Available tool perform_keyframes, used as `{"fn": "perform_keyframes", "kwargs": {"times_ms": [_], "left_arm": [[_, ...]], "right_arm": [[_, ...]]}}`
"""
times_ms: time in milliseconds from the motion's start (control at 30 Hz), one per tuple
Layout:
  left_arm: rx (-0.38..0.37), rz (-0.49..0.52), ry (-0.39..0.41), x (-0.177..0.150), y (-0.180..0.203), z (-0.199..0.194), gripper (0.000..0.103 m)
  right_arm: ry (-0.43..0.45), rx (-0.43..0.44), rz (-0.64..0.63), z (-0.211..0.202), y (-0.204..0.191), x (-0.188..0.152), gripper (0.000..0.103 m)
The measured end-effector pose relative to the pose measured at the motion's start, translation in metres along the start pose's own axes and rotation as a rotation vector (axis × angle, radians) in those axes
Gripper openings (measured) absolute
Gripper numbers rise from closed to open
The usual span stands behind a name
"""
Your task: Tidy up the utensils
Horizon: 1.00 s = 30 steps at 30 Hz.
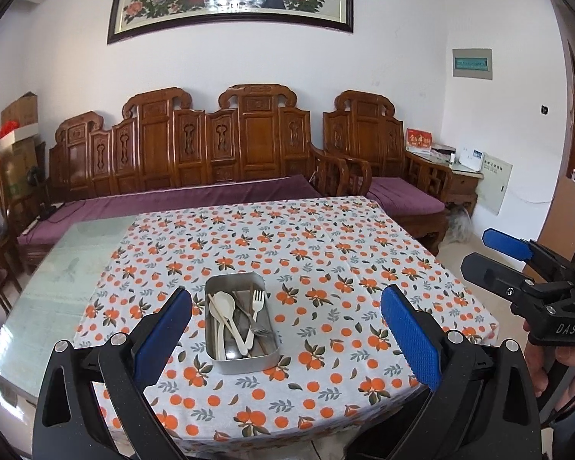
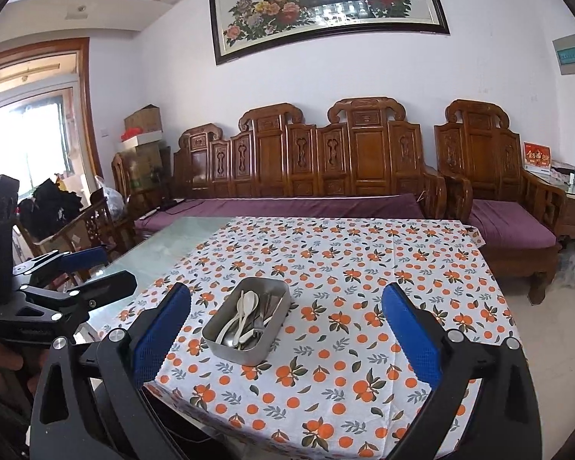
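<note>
I have both grippers pulled back over the near edge of the table, each spread wide with nothing between the pads: the left gripper (image 1: 287,329) and the right gripper (image 2: 287,329). The metal tin (image 1: 241,322) sits on the orange-print tablecloth (image 1: 345,268), at about twelve o'clock from my left gripper and eleven o'clock from my right. Inside it lie cream plastic spoons (image 1: 226,306), a steel fork (image 1: 257,306) and some darker pieces I cannot make out, all crossed over each other. I judge the spoons light and a little bendy, the fork stiff and slippery; I would pinch each by its handle. The tin looks rigid, best gripped by a wall.
</note>
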State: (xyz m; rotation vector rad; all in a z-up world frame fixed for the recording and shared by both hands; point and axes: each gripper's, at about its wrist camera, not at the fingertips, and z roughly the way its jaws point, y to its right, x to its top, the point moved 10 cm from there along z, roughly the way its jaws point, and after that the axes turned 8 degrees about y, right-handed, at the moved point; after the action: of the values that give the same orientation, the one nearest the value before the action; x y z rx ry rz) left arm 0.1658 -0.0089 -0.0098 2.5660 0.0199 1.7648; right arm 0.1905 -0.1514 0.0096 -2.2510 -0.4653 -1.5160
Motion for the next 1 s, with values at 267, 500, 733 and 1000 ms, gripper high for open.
{"fn": "perform_keyframes", "kwargs": {"times_ms": [267, 500, 733, 1000], "left_arm": [[0.001, -0.011, 0.010, 0.0020, 0.0001, -0.0029, 0.095], [0.002, -0.016, 0.018, 0.0039, -0.0005, -0.0035, 0.095], [0.001, -0.019, 0.020, 0.0045, -0.0011, -0.0033, 0.095], [0.001, -0.018, 0.020, 0.0043, -0.0010, -0.0035, 0.095]], "right_arm": [[0.005, 0.002, -0.001, -0.0012, 0.0000, 0.0013, 0.100], [-0.002, 0.005, 0.001, 0.0006, -0.0014, -0.0004, 0.100], [-0.007, 0.007, 0.008, 0.0025, -0.0008, -0.0030, 0.100], [-0.006, 0.007, 0.008, 0.0025, -0.0007, -0.0032, 0.100]]}}
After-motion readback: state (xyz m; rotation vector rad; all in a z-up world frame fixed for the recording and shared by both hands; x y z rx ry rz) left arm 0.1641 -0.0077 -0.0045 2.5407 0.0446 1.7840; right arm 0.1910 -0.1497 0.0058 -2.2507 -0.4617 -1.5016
